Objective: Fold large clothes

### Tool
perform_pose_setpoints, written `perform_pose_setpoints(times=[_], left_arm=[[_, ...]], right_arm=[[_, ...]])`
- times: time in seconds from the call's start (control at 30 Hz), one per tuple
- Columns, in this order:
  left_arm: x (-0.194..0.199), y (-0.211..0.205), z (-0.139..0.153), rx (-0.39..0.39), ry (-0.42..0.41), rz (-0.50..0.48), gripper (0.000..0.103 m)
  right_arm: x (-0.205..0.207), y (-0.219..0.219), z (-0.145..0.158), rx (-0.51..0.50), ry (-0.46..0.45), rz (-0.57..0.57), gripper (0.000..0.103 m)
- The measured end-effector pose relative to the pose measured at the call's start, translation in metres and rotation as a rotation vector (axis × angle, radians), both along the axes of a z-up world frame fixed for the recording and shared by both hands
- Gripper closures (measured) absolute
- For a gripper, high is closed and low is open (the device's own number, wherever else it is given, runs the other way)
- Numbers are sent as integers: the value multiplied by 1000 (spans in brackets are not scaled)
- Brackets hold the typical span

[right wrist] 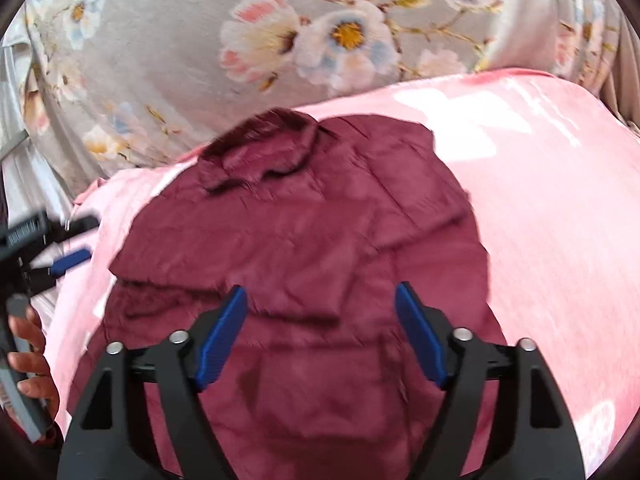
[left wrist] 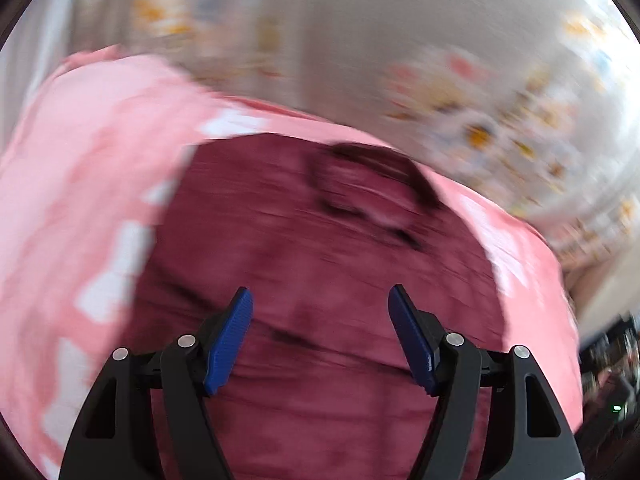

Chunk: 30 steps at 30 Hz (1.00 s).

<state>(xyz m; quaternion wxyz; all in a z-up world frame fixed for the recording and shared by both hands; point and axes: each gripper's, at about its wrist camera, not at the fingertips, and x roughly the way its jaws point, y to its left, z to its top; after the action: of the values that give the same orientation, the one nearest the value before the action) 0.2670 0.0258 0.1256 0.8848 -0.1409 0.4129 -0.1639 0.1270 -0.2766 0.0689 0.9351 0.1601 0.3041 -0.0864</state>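
Across the middle of both frames the dark red shirt lies on the pink blanket, spread for folding. My left gripper and right gripper hang above it, jaws wide apart, holding nothing.

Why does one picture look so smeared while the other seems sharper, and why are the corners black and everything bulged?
Left wrist view: heavy motion blur smears the maroon shirt, pink blanket and floral sheet; only the left gripper is crisp. Right wrist view: milder blur, flowers readable, glare patches whiten the blanket. Both: fisheye lenses bend straight edges and leave dark corners.
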Motion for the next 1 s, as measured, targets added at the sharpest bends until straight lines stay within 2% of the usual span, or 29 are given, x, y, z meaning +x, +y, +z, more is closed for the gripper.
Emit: perform_pose_setpoints(times=[0.07,0.2,0.23,0.27,0.3,0.33,0.37,0.4,0.47,0.5,0.53,0.6,0.67,0.7,0.73,0.77,0.87,1.0], left_arm=[[18,31,-16,-29,51,67,35],[47,74,-48,-123,148,160,35],[53,81,-57,-160,178,172,35],[58,85,-64,-190,200,181,36],[63,86,-69,-207,216,189,36],[68,87,-74,-224,232,203,37],[72,86,-77,-239,240,204,38],[76,85,-78,-247,245,206,38],[84,80,-78,-254,240,208,38],[88,76,-76,-243,230,214,39],[91,73,-75,-227,223,217,43],[101,66,-78,-171,225,224,55],[107,62,-85,-118,235,229,82],[110,59,-89,-84,243,228,89],[112,56,-94,-57,246,225,101],[112,54,-98,-28,244,226,103],[109,52,-104,57,211,257,103],[107,50,-110,131,177,254,103]], right_arm=[[14,-3,-3,1,21,-28,24],[37,-8,-24,68,87,-43,24],[43,-7,-30,81,115,-44,30],[48,-7,-34,78,133,-41,37],[55,-5,-37,64,154,-38,48],[59,-3,-37,51,161,-35,64],[64,-1,-35,37,164,-29,76],[69,-1,-27,24,157,-22,98],[69,-4,-5,22,93,-16,100],[66,-4,15,-1,36,-10,101],[62,-5,30,-24,-9,-9,101],[57,-9,53,-73,-72,-24,101],[60,-17,55,-110,-64,-48,102],[65,-25,45,-117,-29,-57,102],[69,-29,34,-117,5,-57,102],[75,-34,18,-123,51,-56,102],[88,-42,-23,-116,144,-58,102],[94,-45,-61,-81,198,-51,102]])
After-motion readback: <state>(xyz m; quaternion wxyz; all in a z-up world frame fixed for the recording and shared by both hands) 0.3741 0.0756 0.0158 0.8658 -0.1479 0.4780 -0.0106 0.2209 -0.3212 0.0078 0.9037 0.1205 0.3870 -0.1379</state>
